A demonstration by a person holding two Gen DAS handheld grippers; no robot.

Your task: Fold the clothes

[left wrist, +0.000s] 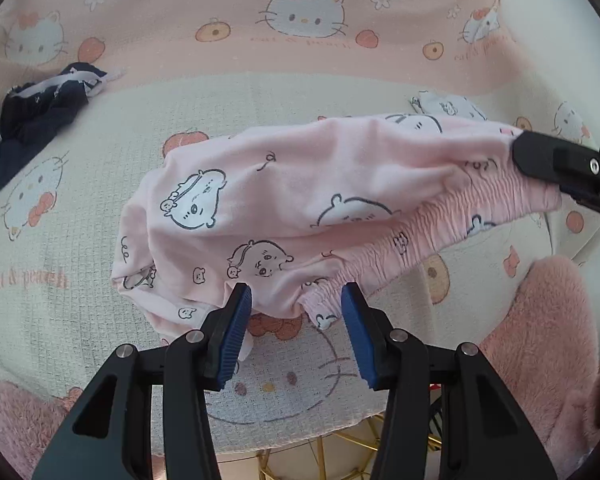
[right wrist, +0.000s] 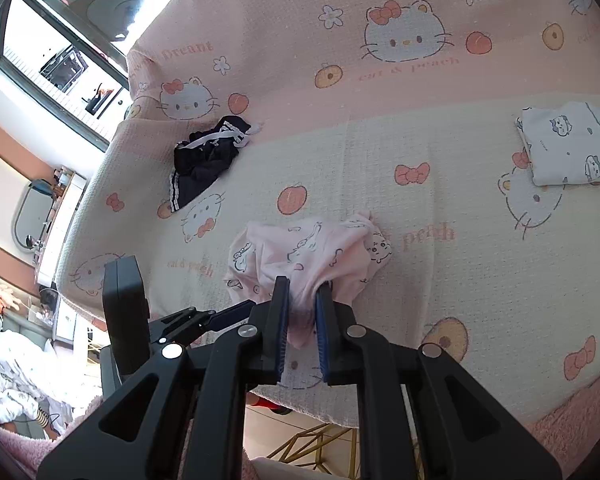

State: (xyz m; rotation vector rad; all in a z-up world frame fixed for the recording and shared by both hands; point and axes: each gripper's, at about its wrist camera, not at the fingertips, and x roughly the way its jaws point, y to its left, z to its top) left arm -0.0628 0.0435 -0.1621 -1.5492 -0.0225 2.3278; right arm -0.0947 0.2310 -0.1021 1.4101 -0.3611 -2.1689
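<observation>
Pink cartoon-print shorts [left wrist: 284, 208] with an elastic waistband lie bunched on a Hello Kitty blanket [left wrist: 80, 208]. My left gripper [left wrist: 296, 300] is open, its blue pads [left wrist: 236, 336] on either side of the near end of the waistband, not clamped. My right gripper [right wrist: 302, 296] is shut on the other end of the shorts [right wrist: 308, 256]; pink cloth is pinched between its blue pads [right wrist: 322, 332]. It shows in the left wrist view [left wrist: 540, 160] at the right, holding the waistband up. The left gripper shows in the right wrist view [right wrist: 204, 320] at the lower left.
A dark navy garment with white trim [left wrist: 32, 120] lies crumpled at the back left, also in the right wrist view [right wrist: 204, 160]. A folded white printed garment [right wrist: 568, 144] lies at the right. Pink fluffy fabric [left wrist: 548, 352] borders the blanket's front edge. A window [right wrist: 60, 60] is at the left.
</observation>
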